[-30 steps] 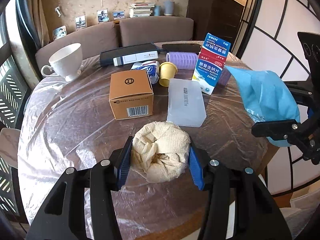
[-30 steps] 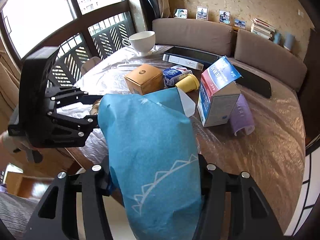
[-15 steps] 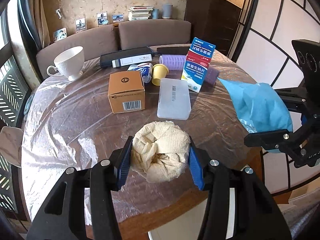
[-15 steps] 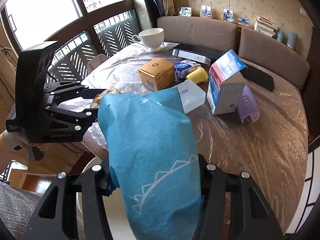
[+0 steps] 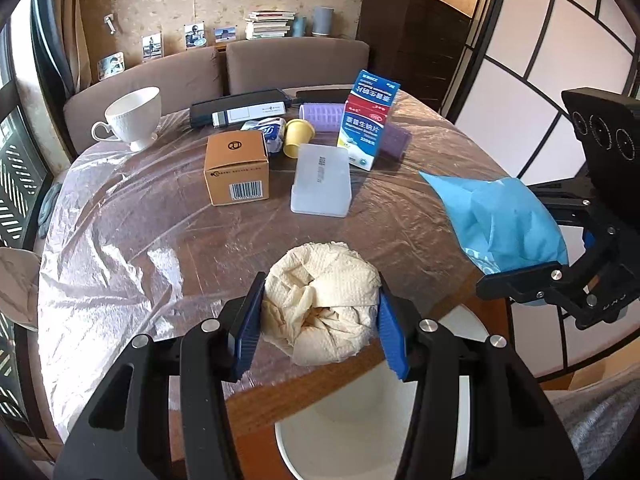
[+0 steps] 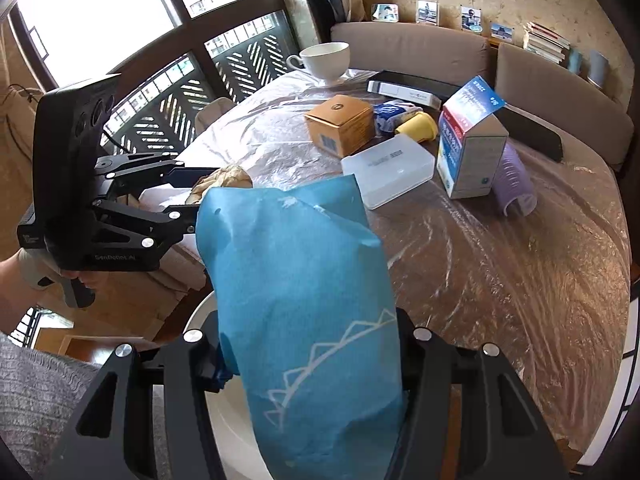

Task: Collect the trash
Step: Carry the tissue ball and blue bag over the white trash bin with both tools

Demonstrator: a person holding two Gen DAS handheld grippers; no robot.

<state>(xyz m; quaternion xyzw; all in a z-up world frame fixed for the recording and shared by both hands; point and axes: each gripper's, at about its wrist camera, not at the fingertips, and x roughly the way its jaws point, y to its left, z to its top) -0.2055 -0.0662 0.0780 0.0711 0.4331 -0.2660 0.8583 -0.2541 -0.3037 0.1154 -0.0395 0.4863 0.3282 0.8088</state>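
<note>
Disposal step in hand: left gripper [image 5: 320, 322] clenched on paper wad [image 5: 322, 306], right gripper [image 6: 310, 364] grasping blue bag [image 6: 304, 300], both above white bin [image 5: 360, 436], release judged next.

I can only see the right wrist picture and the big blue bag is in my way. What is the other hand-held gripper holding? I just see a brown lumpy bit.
Observer: The left hand-held gripper is shut on a crumpled paper towel, cream coloured, with a brownish stain in its folds.
Operator: Is it over the table?
Observer: It is at the near edge of the table, and a round white bin shows right below it.
Operator: Does my orange box have anything on the side I can't see?
Observer: Yes, the orange box has a black and white barcode on its near side.
</note>
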